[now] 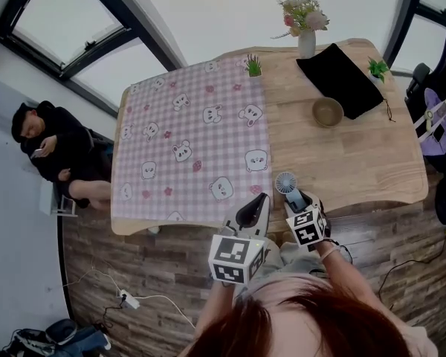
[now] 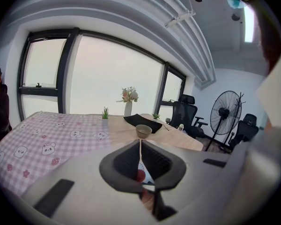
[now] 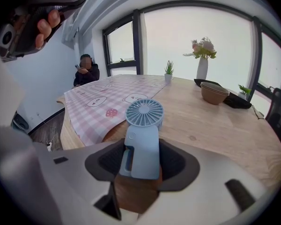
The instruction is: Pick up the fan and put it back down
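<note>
A small pale-blue hand fan stands upright at the near edge of the wooden table, round head up. My right gripper is shut on its handle, with a pad against each side. From the head view the fan sits just past the right gripper. Beside it on the left, my left gripper hovers over the table's front edge. Its jaws are shut with nothing between them.
A pink checked cloth covers the table's left half. Farther back are a brown bowl, a black cloth, a vase of flowers and two small plants. A person sits at the left. A floor fan stands to the right.
</note>
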Demonstrator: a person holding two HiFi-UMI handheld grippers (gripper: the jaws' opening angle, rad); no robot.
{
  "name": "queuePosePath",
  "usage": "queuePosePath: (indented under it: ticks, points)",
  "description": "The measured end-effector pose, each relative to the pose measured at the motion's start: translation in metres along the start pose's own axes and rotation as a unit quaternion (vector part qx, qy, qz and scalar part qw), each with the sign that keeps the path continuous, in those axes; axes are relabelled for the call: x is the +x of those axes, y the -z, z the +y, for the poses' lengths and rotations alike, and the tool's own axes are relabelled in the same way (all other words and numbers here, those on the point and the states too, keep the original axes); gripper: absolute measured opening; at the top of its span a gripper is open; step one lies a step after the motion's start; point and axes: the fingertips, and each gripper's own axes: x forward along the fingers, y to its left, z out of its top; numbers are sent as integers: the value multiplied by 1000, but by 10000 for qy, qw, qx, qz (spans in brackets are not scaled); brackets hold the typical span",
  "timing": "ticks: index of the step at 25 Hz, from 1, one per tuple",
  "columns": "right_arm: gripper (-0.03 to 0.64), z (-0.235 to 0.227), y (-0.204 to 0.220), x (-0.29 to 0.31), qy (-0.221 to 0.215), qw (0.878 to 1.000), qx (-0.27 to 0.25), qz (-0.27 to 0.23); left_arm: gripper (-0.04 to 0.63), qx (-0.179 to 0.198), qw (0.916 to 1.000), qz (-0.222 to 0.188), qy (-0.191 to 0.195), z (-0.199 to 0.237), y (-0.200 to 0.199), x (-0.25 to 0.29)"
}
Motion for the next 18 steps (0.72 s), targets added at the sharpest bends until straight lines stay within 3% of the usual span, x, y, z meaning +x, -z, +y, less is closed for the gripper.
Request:
queuePosePath:
  ticks: [18]
  points:
    - [213, 2, -13, -28, 403, 9987, 252, -208, 14, 323, 9980, -84, 531, 2, -20, -12]
